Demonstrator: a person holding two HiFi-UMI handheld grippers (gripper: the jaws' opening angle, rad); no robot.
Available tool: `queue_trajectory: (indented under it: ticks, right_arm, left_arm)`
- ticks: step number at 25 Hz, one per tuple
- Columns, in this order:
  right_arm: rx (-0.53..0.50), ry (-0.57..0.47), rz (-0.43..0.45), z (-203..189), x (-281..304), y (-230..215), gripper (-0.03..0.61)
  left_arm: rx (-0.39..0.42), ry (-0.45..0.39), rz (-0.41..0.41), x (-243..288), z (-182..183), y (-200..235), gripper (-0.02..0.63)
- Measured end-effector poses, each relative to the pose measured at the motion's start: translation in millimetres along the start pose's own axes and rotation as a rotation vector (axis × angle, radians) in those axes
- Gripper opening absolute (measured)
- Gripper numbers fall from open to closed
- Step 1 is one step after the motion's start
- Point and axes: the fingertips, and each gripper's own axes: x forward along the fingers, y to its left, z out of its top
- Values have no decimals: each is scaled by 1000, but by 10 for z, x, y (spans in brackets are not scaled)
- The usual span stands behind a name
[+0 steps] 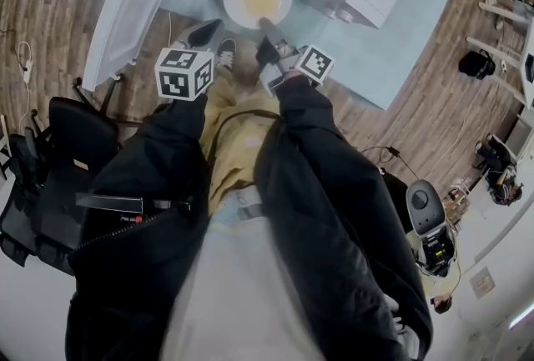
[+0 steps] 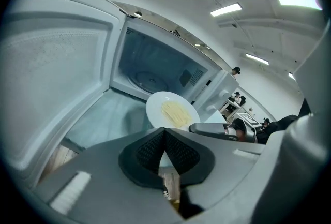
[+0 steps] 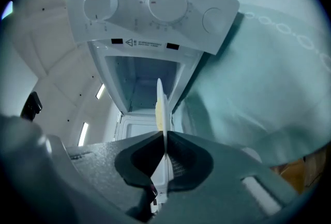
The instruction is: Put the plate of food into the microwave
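Black jacket, glossy and creased; long left sleeve (image 1: 150,176) and right sleeve (image 1: 334,159). Yellow top (image 1: 229,138) beneath, crossed by thin dark strap (image 1: 242,112). Pale grey garment (image 1: 242,284) lower down. Dark sneaker (image 1: 225,52), white laces and sole.

Left gripper (image 1: 204,32), right gripper (image 1: 265,26): grey moulded bodies, black jaws, cross-hatched pads (image 2: 150,150). White left cube (image 1: 183,72) and right cube (image 1: 315,63), black square markers on faces.
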Motion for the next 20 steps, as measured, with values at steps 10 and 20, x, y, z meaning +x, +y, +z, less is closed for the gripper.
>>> queue_trajectory:
  ticks: [10,20]
  right_arm:
    - [50,-117,37,422,742,171,9]
    - [164,-310,10,793,1074,67,12]
  left_arm:
    - [-13,12,-5,174,214,308,-5]
    - [-32,38,-6,153,123,456,-5]
